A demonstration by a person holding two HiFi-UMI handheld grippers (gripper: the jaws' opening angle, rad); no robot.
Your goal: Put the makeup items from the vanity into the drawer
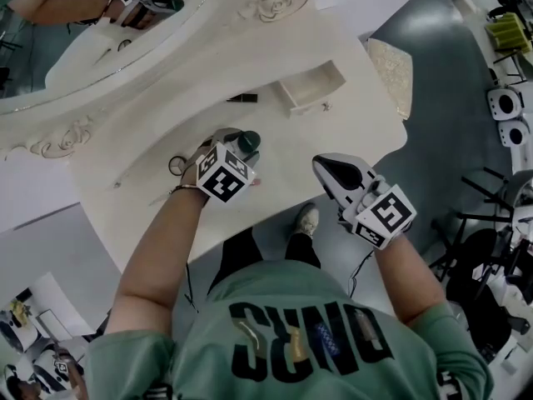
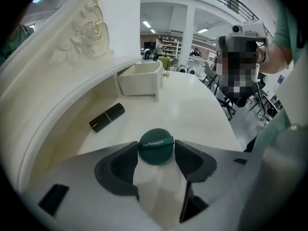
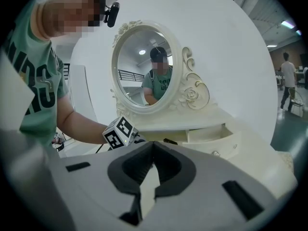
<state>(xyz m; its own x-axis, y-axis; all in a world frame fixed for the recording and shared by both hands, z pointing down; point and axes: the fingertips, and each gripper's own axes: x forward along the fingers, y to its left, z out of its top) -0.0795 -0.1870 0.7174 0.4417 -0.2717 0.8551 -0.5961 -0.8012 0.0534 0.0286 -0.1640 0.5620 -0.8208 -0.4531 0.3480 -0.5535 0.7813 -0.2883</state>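
A round dark-green compact (image 2: 156, 147) lies on the white vanity top (image 2: 192, 109). It sits between the tips of my left gripper (image 2: 156, 154), whose jaws stand wide on either side of it; I see no clear press on it. In the head view the compact (image 1: 249, 142) shows just beyond that gripper (image 1: 240, 151). A black lipstick tube (image 2: 107, 117) lies further back on the left, near the small open drawer (image 2: 139, 78). My right gripper (image 1: 323, 165) hovers off the vanity's front edge, shut and empty, its jaws (image 3: 153, 148) meeting at the tip.
An oval mirror (image 1: 83, 23) in an ornate white frame stands behind the vanity top. A small dark ring (image 1: 176, 166) lies left of my left gripper. A cushioned stool (image 1: 391, 69) stands to the right on the grey floor. The person's shoe (image 1: 306, 220) is under the front edge.
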